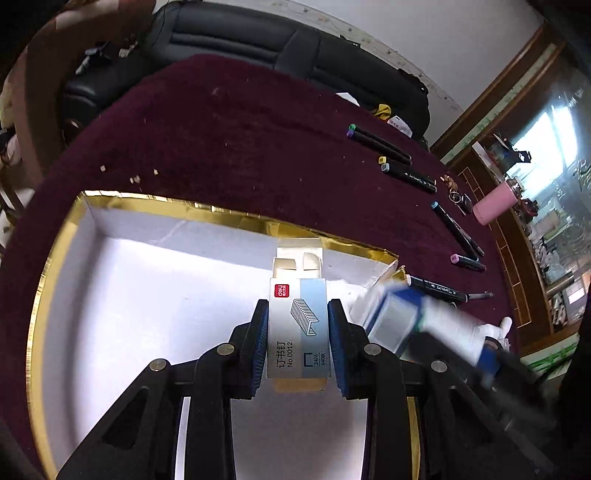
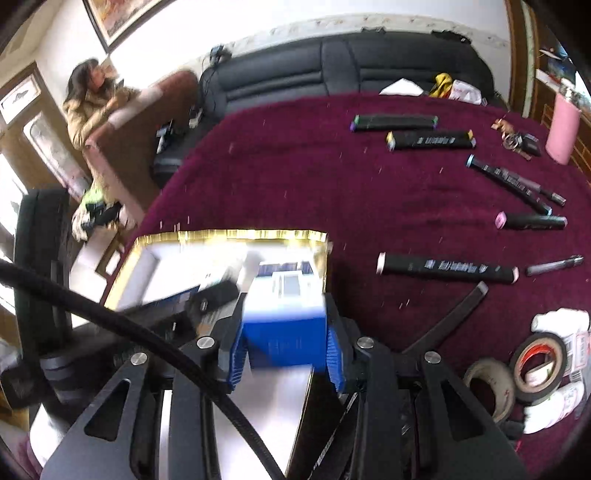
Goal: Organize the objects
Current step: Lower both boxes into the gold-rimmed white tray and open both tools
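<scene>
Here your left gripper [image 1: 297,334] clamps the staple box [image 1: 298,332] over the tray [image 1: 147,277]; your right gripper [image 2: 284,345] clamps a blurred blue box [image 2: 284,332], label unreadable.

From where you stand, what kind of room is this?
Probably a home living room: a black leather sofa behind a table under a maroon cloth, a framed picture on the wall, and a seated woman.

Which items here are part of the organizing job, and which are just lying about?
In play: left tool holding staple box; right tool holding blue box; gold-rimmed tray; markers.

Lying about: pink bottle, keys, tape rolls, sofa.
</scene>
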A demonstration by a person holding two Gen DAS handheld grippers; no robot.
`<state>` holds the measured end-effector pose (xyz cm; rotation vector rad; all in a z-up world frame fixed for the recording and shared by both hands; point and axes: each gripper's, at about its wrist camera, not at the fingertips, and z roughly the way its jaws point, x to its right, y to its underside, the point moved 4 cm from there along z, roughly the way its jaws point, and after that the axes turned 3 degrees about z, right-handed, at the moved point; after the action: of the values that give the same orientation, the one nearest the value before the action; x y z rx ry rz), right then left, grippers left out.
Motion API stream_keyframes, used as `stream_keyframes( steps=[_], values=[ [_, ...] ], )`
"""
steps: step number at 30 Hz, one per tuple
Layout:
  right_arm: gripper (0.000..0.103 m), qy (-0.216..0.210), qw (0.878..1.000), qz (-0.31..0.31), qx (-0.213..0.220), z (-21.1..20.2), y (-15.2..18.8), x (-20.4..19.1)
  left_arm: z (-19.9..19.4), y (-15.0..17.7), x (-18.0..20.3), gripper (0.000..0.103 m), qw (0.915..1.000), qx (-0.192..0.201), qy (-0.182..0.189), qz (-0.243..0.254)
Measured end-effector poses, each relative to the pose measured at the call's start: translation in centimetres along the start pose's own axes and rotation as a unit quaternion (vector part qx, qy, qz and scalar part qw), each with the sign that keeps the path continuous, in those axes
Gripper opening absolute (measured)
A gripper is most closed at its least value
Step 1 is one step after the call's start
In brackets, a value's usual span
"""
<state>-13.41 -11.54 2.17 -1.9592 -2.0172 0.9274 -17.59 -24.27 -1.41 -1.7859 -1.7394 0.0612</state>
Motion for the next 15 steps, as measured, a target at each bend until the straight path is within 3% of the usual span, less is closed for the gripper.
stream_keyframes(
  steps=[2,4,12,14,15],
  values=[
    [0.05,-0.006,1.0,-0.004,-0.013,0.5,0.8,0.0,0.4,0.0,-0.3,0.026,0.9996,-0.009,0.018,-0.021],
    [0.05,-0.008,1.0,-0.007,-0.02,0.7,1.3,0.0,0.3,0.1,-0.5,0.026,0.999,-0.009,0.026,-0.034],
    [0.05,-0.025,1.0,-0.003,0.002,-2.1,1.4,0.3,-2.8,0.7,-0.6,0.027,0.9996,0.008,0.002,-0.028],
    [0.05,-0.023,1.0,-0.011,0.013,-3.4,1.6,0.5,-3.6,1.3,-0.4,0.032,0.9995,0.01,-0.006,-0.029],
    [0.051,-0.022,0.999,-0.015,0.019,-4.1,1.8,0.6,-3.8,1.5,-0.4,0.04,0.9994,0.009,-0.014,-0.031]
  ],
)
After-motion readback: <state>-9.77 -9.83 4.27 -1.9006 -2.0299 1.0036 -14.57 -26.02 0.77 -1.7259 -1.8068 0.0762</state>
